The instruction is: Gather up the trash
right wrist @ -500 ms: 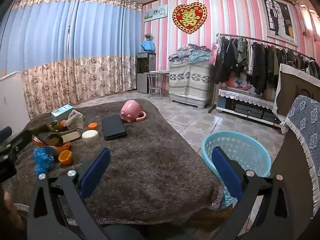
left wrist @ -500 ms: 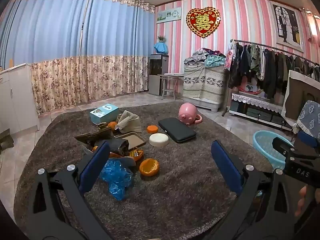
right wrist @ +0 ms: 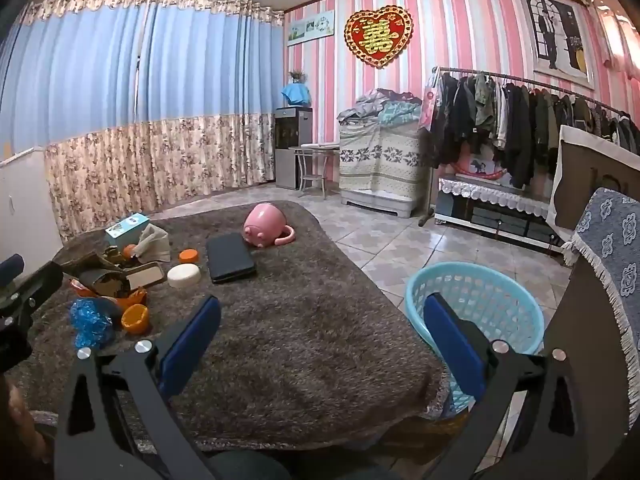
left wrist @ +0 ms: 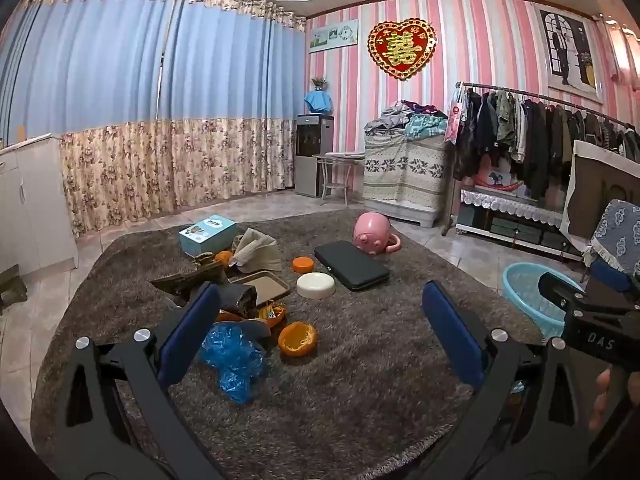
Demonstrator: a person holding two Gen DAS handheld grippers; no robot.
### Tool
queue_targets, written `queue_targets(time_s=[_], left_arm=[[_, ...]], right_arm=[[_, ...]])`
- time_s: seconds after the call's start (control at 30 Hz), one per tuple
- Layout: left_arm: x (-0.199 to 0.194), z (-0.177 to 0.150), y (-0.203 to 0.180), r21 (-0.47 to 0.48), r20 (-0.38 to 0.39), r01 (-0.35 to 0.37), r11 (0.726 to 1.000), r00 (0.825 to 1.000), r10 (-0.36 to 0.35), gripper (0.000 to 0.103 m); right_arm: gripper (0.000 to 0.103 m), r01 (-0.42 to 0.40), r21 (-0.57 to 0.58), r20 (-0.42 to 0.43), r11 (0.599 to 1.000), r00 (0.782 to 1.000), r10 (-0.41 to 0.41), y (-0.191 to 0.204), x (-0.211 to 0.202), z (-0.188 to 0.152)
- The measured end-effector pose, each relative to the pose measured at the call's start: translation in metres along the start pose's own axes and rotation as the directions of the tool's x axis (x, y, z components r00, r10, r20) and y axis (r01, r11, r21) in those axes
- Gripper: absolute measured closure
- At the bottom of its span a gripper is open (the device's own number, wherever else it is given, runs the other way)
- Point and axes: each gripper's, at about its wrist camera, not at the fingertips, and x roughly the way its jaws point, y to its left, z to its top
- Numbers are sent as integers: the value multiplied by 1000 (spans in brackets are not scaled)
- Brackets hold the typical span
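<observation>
The blue plastic wrap (left wrist: 234,354) is partly covered by the left hand-held gripper (left wrist: 320,320). The orange wrappers (left wrist: 272,314) are half buried under dark packaging (left wrist: 240,298), their print too small to be read. The blue basket (left wrist: 528,298) is cut off by the right hand-held gripper (left wrist: 592,320) in the left wrist view.

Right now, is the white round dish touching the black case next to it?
Apart. The left wrist view shows a strip of brown rug between the white round dish and the black case; the right wrist view shows that gap too.
</observation>
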Motion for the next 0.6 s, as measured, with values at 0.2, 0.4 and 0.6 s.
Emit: queue_targets(time_s=[0.2, 0.4, 0.6], left_arm=[[0, -2, -1, 2, 4, 0, 1000, 1000, 0, 5], [0, -2, -2, -1, 3, -2, 1000, 1000, 2, 5], [1, -2, -1, 2, 4, -1, 1000, 1000, 1, 5]], right_arm=[[4, 0, 4, 4, 1000, 1000, 0, -5, -5, 6], [4, -2, 4, 4, 1000, 1000, 2, -5, -5, 4], [4, -2, 4, 9, 1000, 1000, 2, -4, -4, 3]])
